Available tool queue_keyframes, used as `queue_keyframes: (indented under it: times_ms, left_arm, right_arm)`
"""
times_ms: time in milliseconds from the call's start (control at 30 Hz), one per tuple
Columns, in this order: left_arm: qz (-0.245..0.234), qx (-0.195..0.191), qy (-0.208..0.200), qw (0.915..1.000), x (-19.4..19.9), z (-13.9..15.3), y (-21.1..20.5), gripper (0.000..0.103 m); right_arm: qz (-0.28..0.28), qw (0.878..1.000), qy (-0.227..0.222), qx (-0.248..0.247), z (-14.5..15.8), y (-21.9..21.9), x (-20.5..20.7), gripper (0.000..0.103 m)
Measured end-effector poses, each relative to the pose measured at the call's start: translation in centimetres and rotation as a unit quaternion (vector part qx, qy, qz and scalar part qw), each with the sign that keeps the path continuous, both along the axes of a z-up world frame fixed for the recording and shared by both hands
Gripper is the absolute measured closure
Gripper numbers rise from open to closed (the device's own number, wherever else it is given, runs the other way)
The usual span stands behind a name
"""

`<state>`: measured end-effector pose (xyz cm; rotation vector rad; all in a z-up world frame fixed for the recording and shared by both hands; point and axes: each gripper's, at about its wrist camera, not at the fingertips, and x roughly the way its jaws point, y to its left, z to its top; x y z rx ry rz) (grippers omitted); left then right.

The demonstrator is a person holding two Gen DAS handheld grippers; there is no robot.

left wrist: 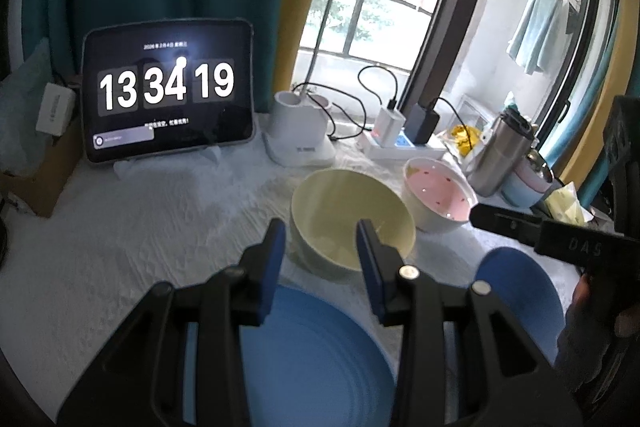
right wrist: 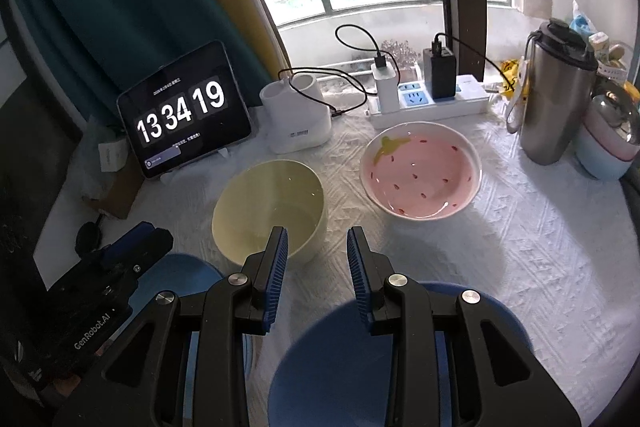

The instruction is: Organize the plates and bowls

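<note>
A pale yellow bowl (left wrist: 352, 219) (right wrist: 268, 211) stands mid-table. To its right is a pink strawberry-pattern bowl (left wrist: 438, 195) (right wrist: 420, 175). My left gripper (left wrist: 320, 239) hovers open over a ribbed blue plate (left wrist: 316, 355) (right wrist: 192, 275), its tips just short of the yellow bowl, nothing between them. My right gripper (right wrist: 317, 239) is open and empty above a blue bowl (right wrist: 400, 347) (left wrist: 516, 291), pointing at the gap between the two far bowls. Each gripper shows in the other's view: the right gripper (left wrist: 492, 217) at the right edge, the left gripper (right wrist: 132, 239) at the left.
A white textured cloth (right wrist: 540, 247) covers the table. Along the back stand a tablet clock (right wrist: 184, 111), a white lamp base (right wrist: 296, 119), a power strip with chargers (right wrist: 428, 99), a steel flask (right wrist: 556, 99) and stacked pastel containers (right wrist: 608, 147) at the right.
</note>
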<state>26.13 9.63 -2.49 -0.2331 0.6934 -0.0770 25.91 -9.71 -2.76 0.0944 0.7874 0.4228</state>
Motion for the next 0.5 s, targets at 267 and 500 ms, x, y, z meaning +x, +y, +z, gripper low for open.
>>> queue_keyframes:
  times_ms: [267,500]
  left_arm:
    - [-0.004,-0.008,0.028,0.9996,2.3,-1.6,0.4,0.060]
    - [-0.002,-0.003,0.090,0.9960,4.8,-4.0,-0.1,0.056]
  right_arm:
    - [-0.022,0.999,0.037,0.011,-1.6,1.6,2.2,0.070]
    - [-0.043,0.996,0.074,-0.002,-3.4,2.9,4.4,0.070]
